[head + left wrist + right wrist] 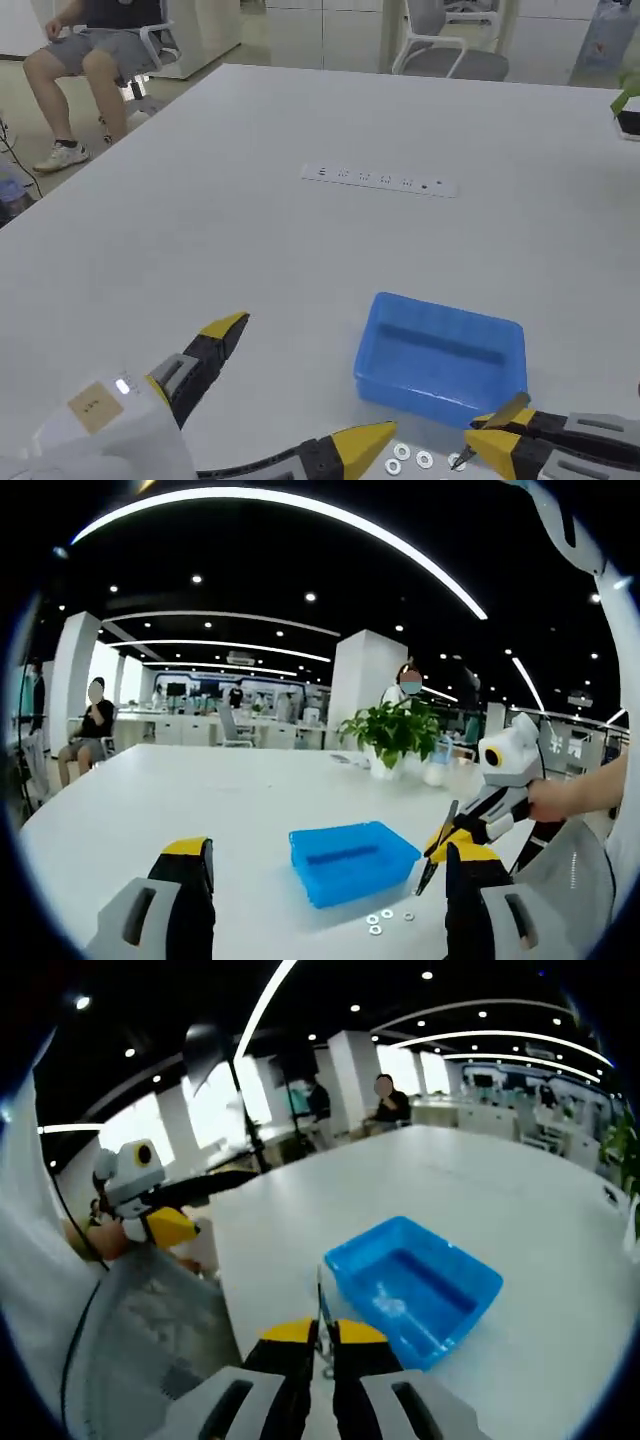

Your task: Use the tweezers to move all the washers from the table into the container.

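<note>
A blue container point(440, 355) sits empty on the white table point(250, 220). Several small washers point(408, 459) lie just in front of it, near the table's front edge. My right gripper point(495, 428) is shut on thin tweezers point(462, 458), whose tip is down by the rightmost washer. In the right gripper view the tweezers point(322, 1305) stick out from the right gripper point(323, 1328) toward the container point(415, 1285). My left gripper point(310, 376) is open and empty, left of the container. The left gripper view shows the container point(350, 860), washers point(385, 918) and tweezers point(438, 848).
A flush power strip point(380, 180) is set into the table beyond the container. A person point(90, 45) sits on a chair at the far left. An office chair point(445, 45) stands behind the table, and a plant point(628, 100) is at the right edge.
</note>
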